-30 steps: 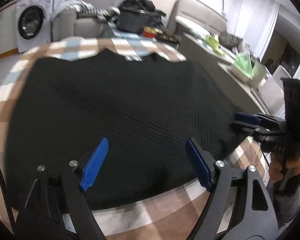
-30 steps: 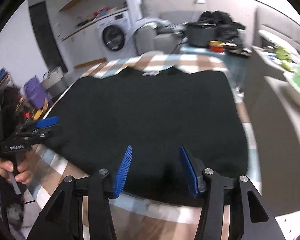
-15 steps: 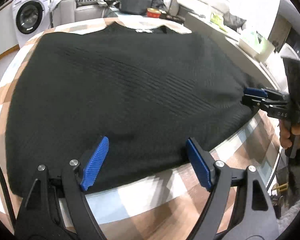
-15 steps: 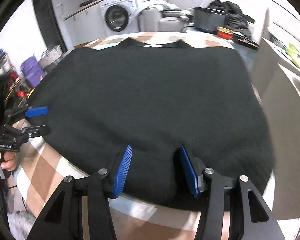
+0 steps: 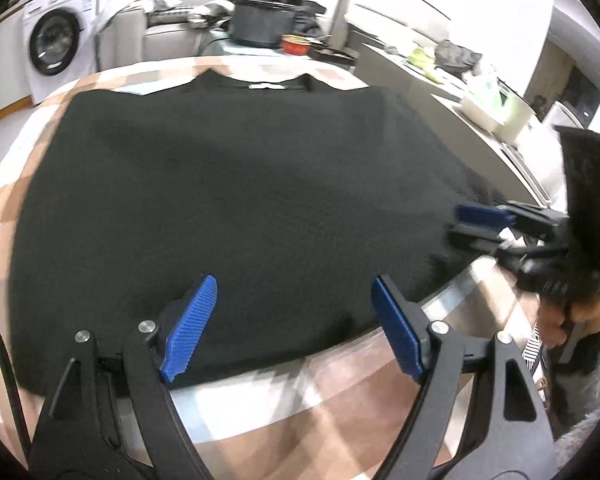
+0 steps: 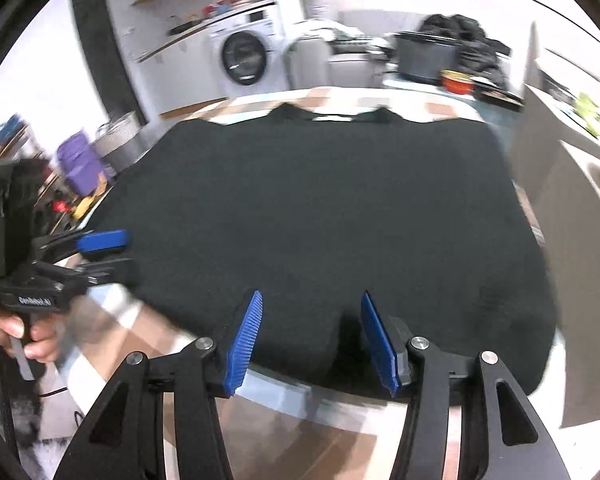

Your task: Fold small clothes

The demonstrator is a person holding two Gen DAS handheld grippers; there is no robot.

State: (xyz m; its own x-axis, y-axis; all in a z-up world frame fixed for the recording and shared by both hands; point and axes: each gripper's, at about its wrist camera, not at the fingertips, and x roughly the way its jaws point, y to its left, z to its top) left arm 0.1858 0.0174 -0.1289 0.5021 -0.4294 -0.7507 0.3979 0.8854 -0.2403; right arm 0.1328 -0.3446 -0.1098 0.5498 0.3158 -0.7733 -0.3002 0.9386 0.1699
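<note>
Black ribbed knit garment (image 5: 236,200) is spread flat, collar at the far side, over most of a round table with a brown, white and pale-blue checked cloth (image 5: 340,396); the near hem is laid close to the table's near edge, and the right side looks draped past the rim in the right wrist view. No fold is seen yet, so the task is judged barely begun. Left gripper (image 5: 296,328) is held wide, its blue ribbed pads hovering over the near hem with nothing between them. Right gripper (image 6: 308,340) is held at a narrower but still parted gap above the hem, also empty; whether the pads touch the cloth cannot be told. Risks, judged: only the top layer could be pinched, since the fabric is flat and thick, so the layers would separate on lifting; uneven grip points could give a skewed fold; the overhanging side could drag the garment off the table once it is lifted; the checked cloth could be caught with the hem. Motion blur suggests fast movement, so a missed grasp is possible.
</note>
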